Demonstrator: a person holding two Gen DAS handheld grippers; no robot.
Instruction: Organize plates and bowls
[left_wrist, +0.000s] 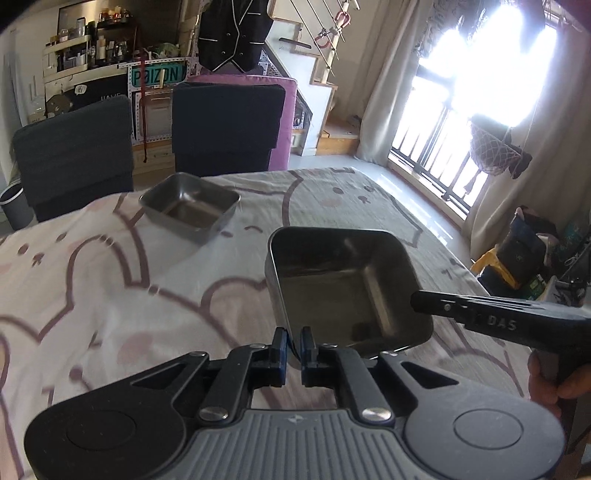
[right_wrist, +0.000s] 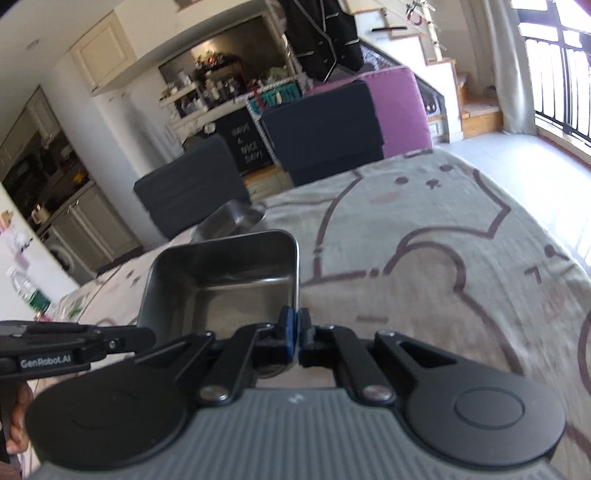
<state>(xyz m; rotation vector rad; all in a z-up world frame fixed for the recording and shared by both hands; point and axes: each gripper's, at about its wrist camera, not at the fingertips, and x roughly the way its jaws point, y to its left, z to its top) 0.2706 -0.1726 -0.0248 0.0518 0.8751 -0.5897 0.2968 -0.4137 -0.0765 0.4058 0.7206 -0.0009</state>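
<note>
A square steel bowl (left_wrist: 343, 284) is held just above the bear-print tablecloth (left_wrist: 110, 295) by both grippers. My left gripper (left_wrist: 294, 338) is shut on the bowl's near rim by the left corner. My right gripper (right_wrist: 296, 321) is shut on the right wall of the same bowl (right_wrist: 221, 291). In the left wrist view the right gripper (left_wrist: 417, 297) comes in from the right to the bowl's edge. In the right wrist view the left gripper (right_wrist: 147, 334) comes in from the left. A second steel bowl (left_wrist: 190, 206) rests on the cloth further back, also seen in the right wrist view (right_wrist: 231, 219).
Two dark chairs (left_wrist: 74, 155) (left_wrist: 227, 125) stand at the table's far edge, with a purple cushion (left_wrist: 288, 110) behind them. The table's right edge (left_wrist: 424, 206) drops to the floor beside a bright window. A hand (left_wrist: 554, 376) grips the right tool's handle.
</note>
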